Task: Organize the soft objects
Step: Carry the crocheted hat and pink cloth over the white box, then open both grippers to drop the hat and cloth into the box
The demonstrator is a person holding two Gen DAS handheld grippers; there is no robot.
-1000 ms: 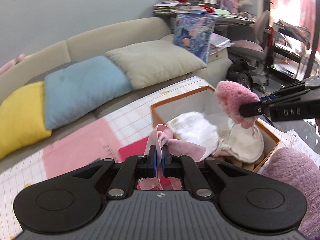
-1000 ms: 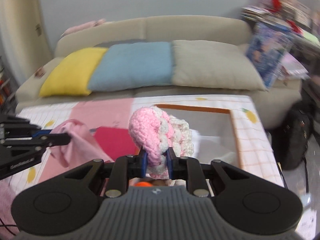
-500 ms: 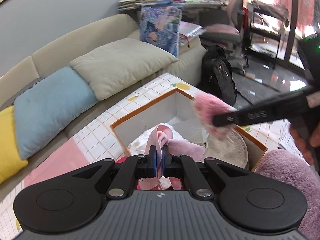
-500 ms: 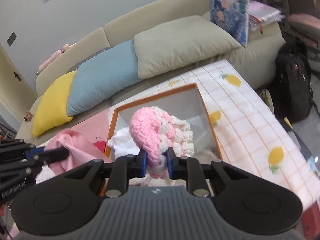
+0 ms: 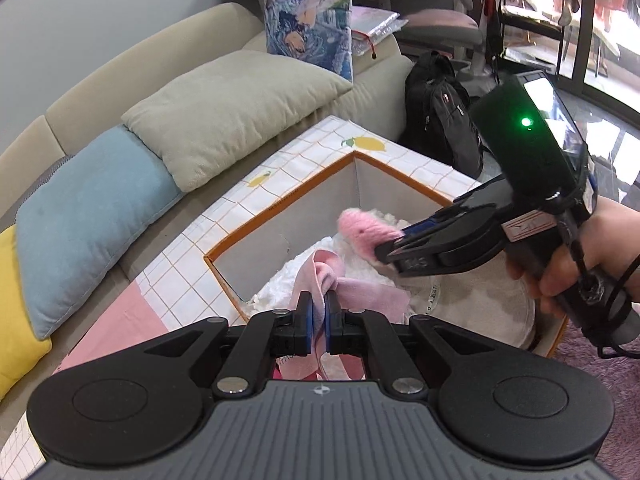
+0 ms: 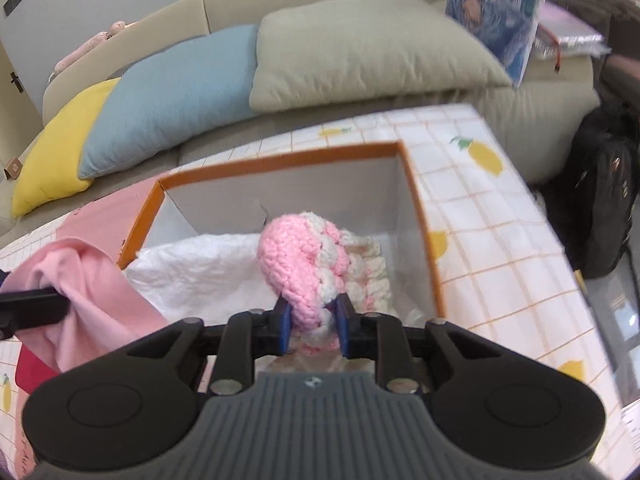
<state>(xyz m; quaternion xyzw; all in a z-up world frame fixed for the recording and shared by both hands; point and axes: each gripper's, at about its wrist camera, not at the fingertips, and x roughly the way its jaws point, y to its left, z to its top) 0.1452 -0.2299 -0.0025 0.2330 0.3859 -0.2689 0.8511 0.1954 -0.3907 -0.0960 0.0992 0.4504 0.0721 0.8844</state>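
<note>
A pink cloth was gripped in the left tongs over the box. The right tongs were opening, a crocheted hat still between them.

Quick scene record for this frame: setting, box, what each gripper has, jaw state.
setting: tablecloth in front of a sofa
box: open, orange rim, white fabric inside
left gripper: shut on pink cloth, at the box's near edge
right gripper: over the box, jaws opening, crochet piece between them
</note>
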